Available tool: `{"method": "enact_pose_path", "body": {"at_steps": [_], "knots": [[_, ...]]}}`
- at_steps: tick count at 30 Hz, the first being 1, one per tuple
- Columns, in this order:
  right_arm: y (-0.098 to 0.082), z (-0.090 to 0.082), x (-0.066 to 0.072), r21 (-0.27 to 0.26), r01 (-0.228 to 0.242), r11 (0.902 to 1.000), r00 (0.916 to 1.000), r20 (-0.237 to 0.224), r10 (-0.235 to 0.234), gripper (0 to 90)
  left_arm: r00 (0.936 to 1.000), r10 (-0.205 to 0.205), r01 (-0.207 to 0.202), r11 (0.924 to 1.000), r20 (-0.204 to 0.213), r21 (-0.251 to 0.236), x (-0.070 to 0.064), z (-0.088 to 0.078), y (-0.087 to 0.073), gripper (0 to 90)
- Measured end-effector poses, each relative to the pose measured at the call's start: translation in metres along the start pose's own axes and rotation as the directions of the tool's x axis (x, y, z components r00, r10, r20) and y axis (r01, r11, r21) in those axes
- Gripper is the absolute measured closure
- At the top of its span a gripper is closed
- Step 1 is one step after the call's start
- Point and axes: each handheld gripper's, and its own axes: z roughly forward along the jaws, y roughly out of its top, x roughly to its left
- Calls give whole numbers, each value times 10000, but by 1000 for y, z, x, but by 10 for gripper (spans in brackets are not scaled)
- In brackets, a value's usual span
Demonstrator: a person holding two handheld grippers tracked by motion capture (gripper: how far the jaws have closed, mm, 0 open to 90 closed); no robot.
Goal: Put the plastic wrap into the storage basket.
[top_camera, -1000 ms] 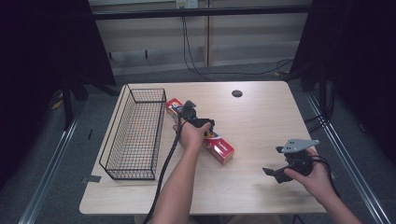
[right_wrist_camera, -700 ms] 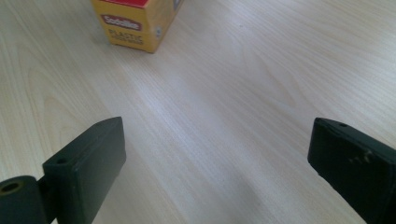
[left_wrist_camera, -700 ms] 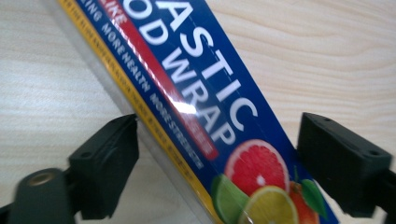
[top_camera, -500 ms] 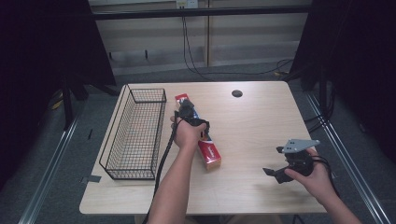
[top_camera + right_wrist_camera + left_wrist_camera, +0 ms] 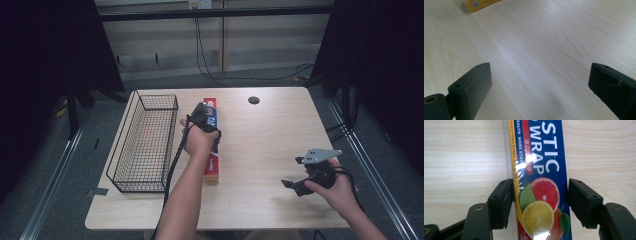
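Overhead, a pale wood-grain table (image 5: 270,150) sits in a dim room with dark drapes at both sides of the frame, grey floor around it and cables trailing down the back wall; a round hole in the top lies near its far edge. A black wire basket (image 5: 145,142) stands at the table's left. Just right of it lies the plastic wrap box (image 5: 213,165), long axis running from the far edge toward the lower frame, nearly parallel to the basket. It is long and slim, red and blue on top with a yellow edge, white lettering and pictured citrus slices (image 5: 540,202). The left gripper (image 5: 540,202) straddles it, jaws just closed in against its two long sides. The right gripper (image 5: 292,186), lower right, hangs wide open over bare wood.
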Motion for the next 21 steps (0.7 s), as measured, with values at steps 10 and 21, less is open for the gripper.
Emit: {"method": "enact_pose_path", "body": {"at_steps": [10, 21], "knots": [[0, 0, -1, -15, 32, 10000, 10000, -25, -32, 46, 9995, 30, -45, 9988, -313, -491, -2, 16, 8, 328], [-1, 0, -2, -11, 67, 10000, 10000, -8, -67, 46, 9945, 590, -564, 9979, -868, 313, -8, 9, 0, 399]]}}
